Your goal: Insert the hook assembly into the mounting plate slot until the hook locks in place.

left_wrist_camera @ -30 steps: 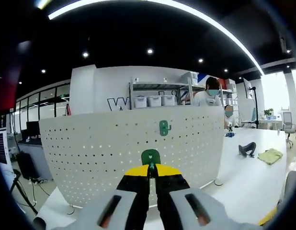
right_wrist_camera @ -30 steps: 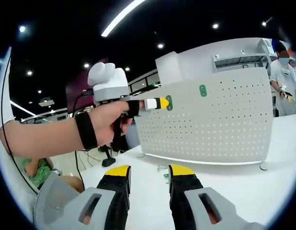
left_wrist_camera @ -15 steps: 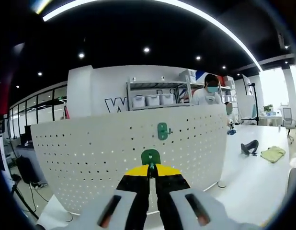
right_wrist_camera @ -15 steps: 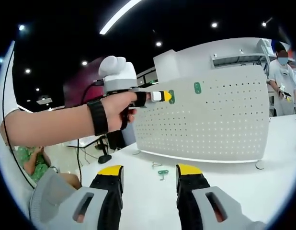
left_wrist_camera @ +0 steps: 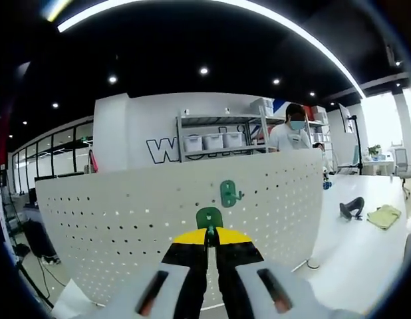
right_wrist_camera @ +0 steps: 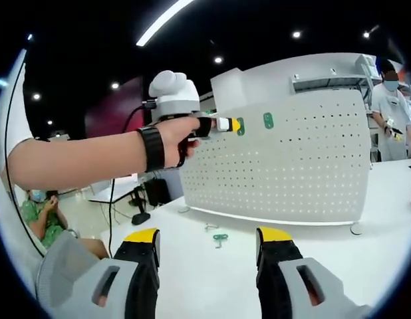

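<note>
Green hook assembly (left_wrist_camera: 209,217), rounded on top, sits pinched in the left hand-held gripper (left_wrist_camera: 207,236); right hand-held gripper (right_wrist_camera: 209,236) gapes, empty.

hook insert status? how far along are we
Done: one green hook already sits on the pegboard. In hand: the left tool is shut on a second green hook, held up at the board but not seated as far as I can tell. Left: push it in until it locks. Right tool is open over the table; another green piece lies there.

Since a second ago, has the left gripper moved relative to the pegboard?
Yes. In the right gripper view, the left gripper with its green hook has closed in on the mounted hook on the pegboard.
</note>
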`<state>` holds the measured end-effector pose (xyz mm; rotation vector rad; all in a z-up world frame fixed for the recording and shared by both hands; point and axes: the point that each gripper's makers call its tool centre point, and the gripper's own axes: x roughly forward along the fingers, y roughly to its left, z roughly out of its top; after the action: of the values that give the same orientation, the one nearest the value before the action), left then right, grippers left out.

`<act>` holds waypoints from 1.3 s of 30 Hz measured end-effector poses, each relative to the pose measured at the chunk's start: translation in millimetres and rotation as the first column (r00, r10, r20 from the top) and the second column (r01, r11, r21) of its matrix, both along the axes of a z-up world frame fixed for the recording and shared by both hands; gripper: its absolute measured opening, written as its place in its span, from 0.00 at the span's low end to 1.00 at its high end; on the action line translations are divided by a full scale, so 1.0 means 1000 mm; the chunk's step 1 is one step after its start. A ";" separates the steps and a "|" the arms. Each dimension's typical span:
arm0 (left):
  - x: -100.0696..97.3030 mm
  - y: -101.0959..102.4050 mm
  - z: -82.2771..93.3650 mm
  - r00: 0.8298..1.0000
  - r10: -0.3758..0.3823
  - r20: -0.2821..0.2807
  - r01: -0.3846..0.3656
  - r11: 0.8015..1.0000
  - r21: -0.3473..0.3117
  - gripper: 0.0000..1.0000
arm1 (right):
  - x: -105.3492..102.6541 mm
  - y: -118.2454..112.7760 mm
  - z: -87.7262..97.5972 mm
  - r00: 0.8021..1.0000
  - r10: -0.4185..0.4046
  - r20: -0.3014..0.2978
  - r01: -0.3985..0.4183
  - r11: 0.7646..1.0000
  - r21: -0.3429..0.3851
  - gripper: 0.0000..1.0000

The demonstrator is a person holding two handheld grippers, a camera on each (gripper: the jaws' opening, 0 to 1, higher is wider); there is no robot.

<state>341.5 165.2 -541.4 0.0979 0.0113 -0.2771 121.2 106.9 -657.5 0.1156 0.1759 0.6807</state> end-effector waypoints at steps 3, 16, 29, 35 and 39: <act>0.006 -0.001 -0.001 1.000 0.010 -0.013 -0.010 1.000 0.006 0.03 | 0.001 -0.004 0.000 1.000 -0.011 0.000 0.011 1.000 0.007 0.59; 0.032 -0.002 0.006 0.999 0.044 -0.009 -0.044 0.998 -0.049 0.03 | 0.004 -0.016 -0.002 0.999 -0.030 -0.017 0.031 0.999 0.033 0.60; 0.055 0.000 0.011 0.995 0.095 -0.008 -0.095 0.995 -0.041 0.03 | 0.009 -0.020 -0.007 0.999 -0.024 -0.036 0.025 0.999 0.036 0.60; 0.061 -0.001 0.017 0.995 0.100 0.010 -0.099 0.995 -0.031 0.03 | 0.009 -0.021 -0.011 0.999 -0.022 -0.045 0.023 0.999 0.036 0.60; 0.066 0.002 0.014 0.993 0.118 0.001 -0.118 0.993 -0.032 0.03 | 0.009 -0.023 -0.013 0.998 -0.024 -0.054 0.026 0.999 0.039 0.59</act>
<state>407.6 167.5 -527.1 0.0658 0.0102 -0.1592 130.7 84.3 -670.2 0.1741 0.2118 0.6570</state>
